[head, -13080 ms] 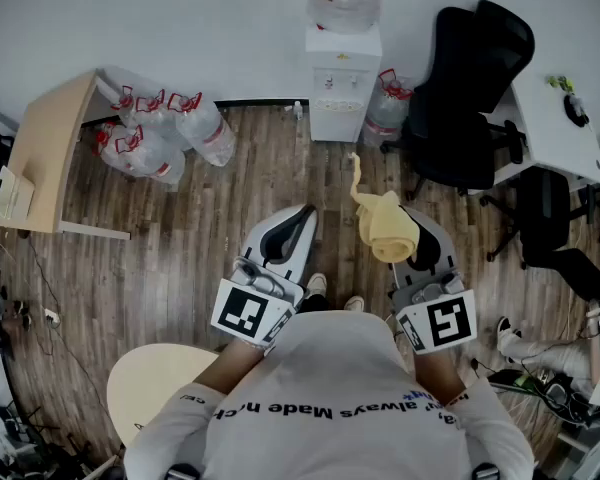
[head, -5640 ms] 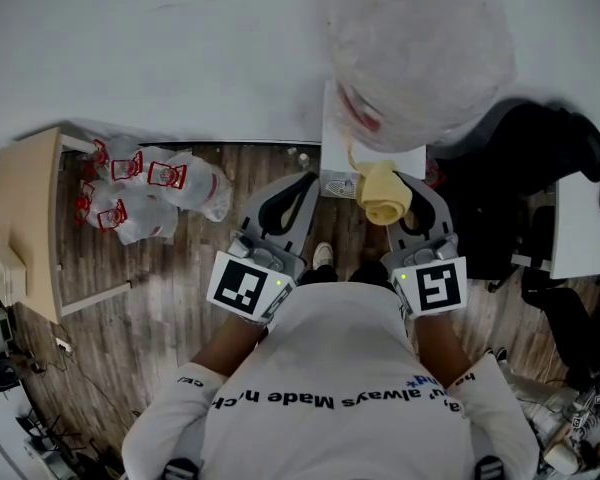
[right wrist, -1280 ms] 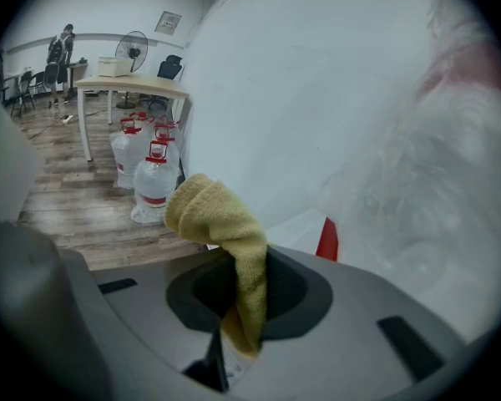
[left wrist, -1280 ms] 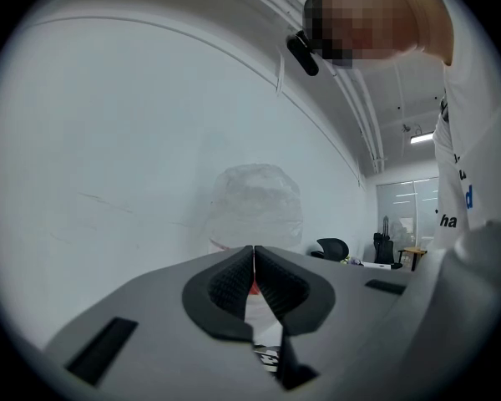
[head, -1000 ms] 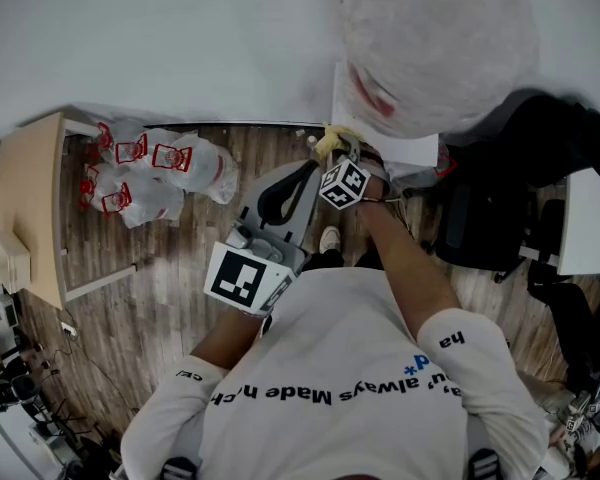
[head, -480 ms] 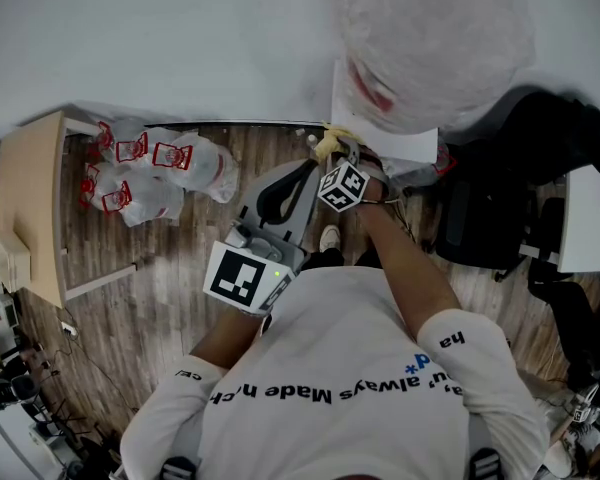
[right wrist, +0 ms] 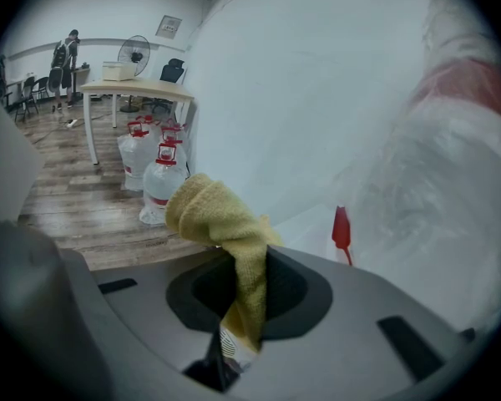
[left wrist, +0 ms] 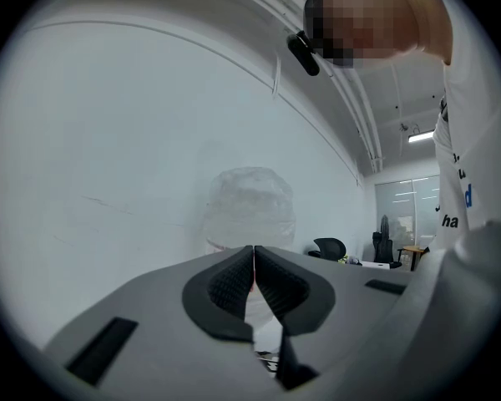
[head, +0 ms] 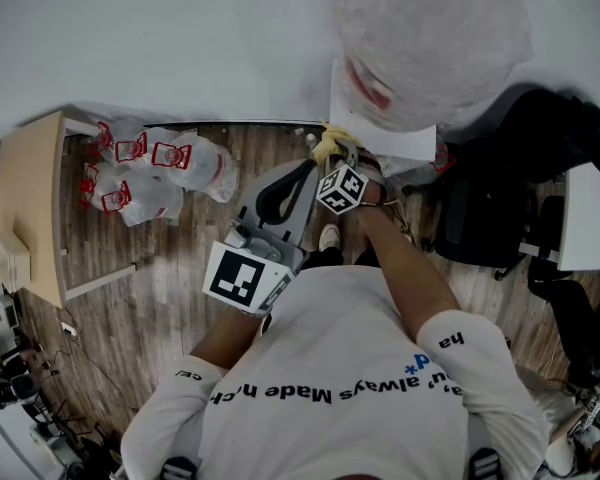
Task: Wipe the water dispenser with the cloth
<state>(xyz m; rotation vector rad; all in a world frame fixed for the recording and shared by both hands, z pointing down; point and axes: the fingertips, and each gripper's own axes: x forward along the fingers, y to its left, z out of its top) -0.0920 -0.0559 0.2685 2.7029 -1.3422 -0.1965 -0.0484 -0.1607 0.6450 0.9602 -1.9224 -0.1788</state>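
Note:
The white water dispenser stands against the wall with a big clear bottle on top. My right gripper is turned sideways at the dispenser's front left top corner and is shut on a yellow cloth, which lies against that corner. In the right gripper view the cloth bunches up out of the right gripper, beside the white dispenser top and the bottle. My left gripper hangs lower, shut and empty. In its own view the left gripper points at the bottle.
Spare water bottles with red handles lie on the wood floor to the left, next to a wooden desk. A black office chair stands right of the dispenser, and a white desk sits further right.
Since 5.6 s ago my right gripper has swung sideways to the dispenser's left top corner with the cloth. Over the last second it has only crept slightly downward.

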